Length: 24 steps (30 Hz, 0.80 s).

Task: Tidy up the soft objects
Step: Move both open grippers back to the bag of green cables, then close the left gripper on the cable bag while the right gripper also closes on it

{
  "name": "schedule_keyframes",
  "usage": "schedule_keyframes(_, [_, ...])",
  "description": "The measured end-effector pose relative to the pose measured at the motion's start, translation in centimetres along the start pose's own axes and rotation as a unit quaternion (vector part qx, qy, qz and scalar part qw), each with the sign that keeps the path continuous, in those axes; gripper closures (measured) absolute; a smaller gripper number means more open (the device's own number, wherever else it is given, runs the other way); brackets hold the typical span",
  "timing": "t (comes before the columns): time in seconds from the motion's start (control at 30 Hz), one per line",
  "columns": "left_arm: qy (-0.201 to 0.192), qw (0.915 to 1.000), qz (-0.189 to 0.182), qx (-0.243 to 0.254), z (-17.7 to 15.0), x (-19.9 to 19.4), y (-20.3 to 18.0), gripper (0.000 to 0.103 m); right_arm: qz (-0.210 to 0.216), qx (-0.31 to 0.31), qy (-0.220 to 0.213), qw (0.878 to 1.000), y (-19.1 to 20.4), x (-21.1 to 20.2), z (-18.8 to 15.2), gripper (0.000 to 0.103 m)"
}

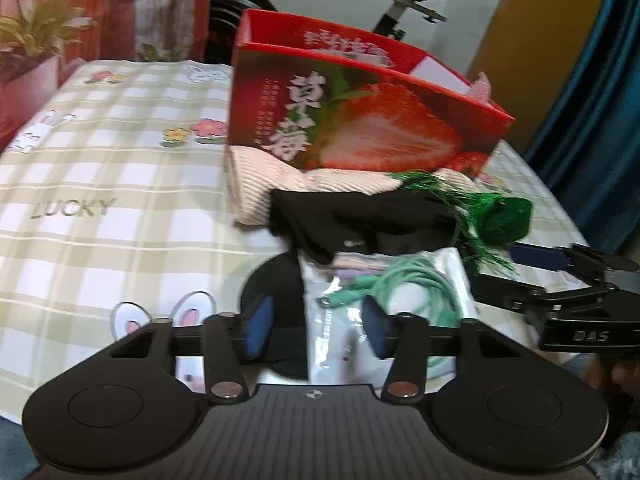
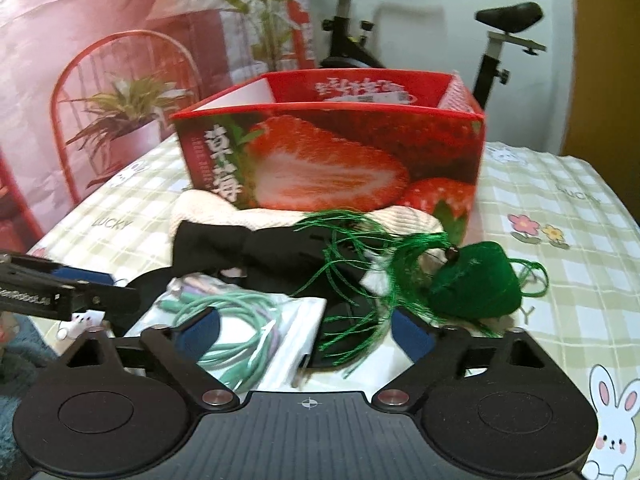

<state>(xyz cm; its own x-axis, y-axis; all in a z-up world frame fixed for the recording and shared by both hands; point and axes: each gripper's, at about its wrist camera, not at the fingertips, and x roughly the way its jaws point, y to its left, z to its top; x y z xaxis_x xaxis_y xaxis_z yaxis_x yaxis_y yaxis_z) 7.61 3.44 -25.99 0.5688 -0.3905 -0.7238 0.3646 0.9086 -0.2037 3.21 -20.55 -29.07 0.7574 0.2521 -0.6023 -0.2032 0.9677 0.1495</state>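
Observation:
A red strawberry box [image 1: 360, 120] [image 2: 332, 156] stands open on the table. In front of it lie a pink knitted cloth [image 1: 264, 180] [image 2: 200, 208], a black cloth [image 1: 352, 212] [image 2: 240, 252], a green tasselled pouch [image 1: 504, 216] [image 2: 476, 280] and a clear bag with green cords [image 1: 384, 300] [image 2: 248, 328]. My left gripper [image 1: 316, 324] is open, its blue pads either side of the clear bag. My right gripper [image 2: 306, 332] is open just before the bag and green tassels. It also shows in the left wrist view [image 1: 560, 280].
The table has a checked cloth [image 1: 100, 200] [image 2: 560, 208] with bunnies and flowers. An exercise bike [image 2: 500, 40] and a red chair [image 2: 120, 100] stand behind it. A blue curtain [image 1: 600, 100] hangs at the right.

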Motion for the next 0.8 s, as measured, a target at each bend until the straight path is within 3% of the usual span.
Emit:
schedule_keyframes(0.03, [0.003, 1.0, -0.008, 0.002, 0.0, 0.1, -0.1, 0.066, 0.006, -0.003, 0.002, 1.0, 0.1, 0.0, 0.0, 0.027])
schedule_keyframes(0.17, [0.012, 0.9997, -0.019, 0.013, -0.3, 0.6, -0.6, 0.067, 0.033, -0.01, 0.016, 0.999, 0.5, 0.3, -0.1, 0.048])
schedule_keyframes(0.27, [0.023, 0.9995, -0.021, 0.005, -0.6, 1.1, -0.3, 0.067, 0.043, -0.017, 0.025, 0.999, 0.9, 0.6, -0.3, 0.055])
schedule_keyframes(0.8, [0.037, 0.9991, -0.023, -0.004, -0.7, 2.1, 0.1, 0.067, 0.067, 0.003, 0.079, 0.995, 0.4, 2.3, -1.5, 0.055])
